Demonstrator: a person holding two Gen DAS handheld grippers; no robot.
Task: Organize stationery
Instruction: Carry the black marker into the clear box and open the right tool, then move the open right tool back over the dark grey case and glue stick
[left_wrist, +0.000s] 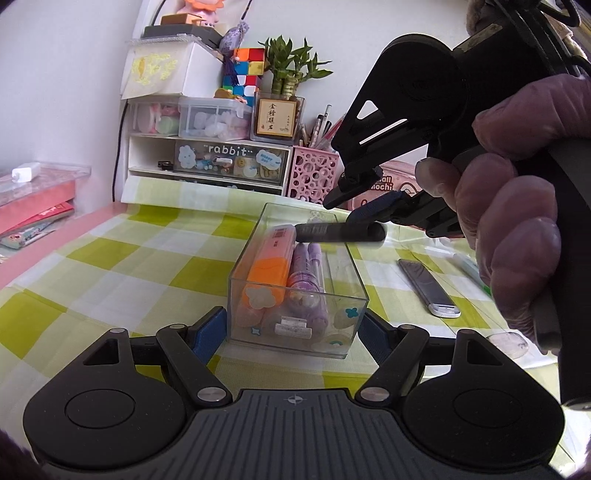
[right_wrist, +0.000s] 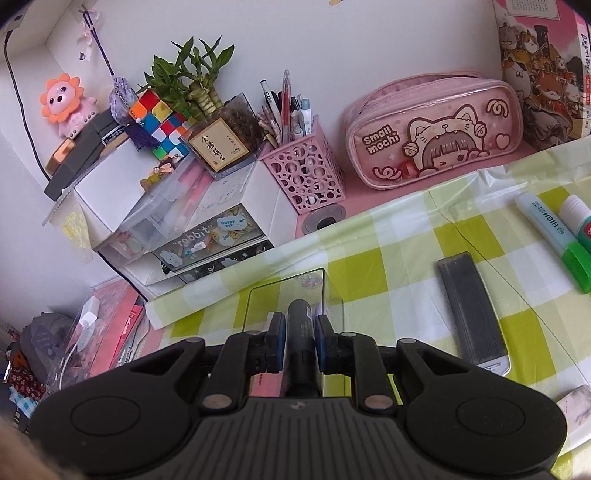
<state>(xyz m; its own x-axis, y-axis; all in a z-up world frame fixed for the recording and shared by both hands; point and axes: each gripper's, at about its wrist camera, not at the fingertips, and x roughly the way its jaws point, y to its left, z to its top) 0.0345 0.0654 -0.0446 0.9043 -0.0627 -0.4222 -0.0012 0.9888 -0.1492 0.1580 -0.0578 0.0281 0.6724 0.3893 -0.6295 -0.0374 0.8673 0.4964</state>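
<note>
- Grippers, nearest: my left gripper (left_wrist: 291, 332) is closed on the near end of the clear plastic box (left_wrist: 295, 280), one blue pad against each side wall, steadying it on the green-checked cloth (left_wrist: 110, 266).
- Box contents: an orange highlighter (left_wrist: 269, 266) and purple pens (left_wrist: 308, 280) lie lengthwise along the left side; the right-hand strip looks free.
- Right gripper (right_wrist: 300, 332): pinched shut on a black marker (left_wrist: 340, 232), held above the box's far end.
- Key relation: seen from the left wrist, the marker's long axis lies crosswise to the box's long axis; I judge it must turn to lie along the box before it can drop in.
- Room: open air above the box; the rim is narrow, so the side walls are what could catch the marker's ends.
- Farther right on the cloth: a flat dark case (right_wrist: 471, 310), then a green highlighter (right_wrist: 554, 236) and a glue stick (right_wrist: 580, 221), well apart from the box.
- Rear: pink pen holder (right_wrist: 306, 173) and pink pencil case (right_wrist: 432, 129).
</note>
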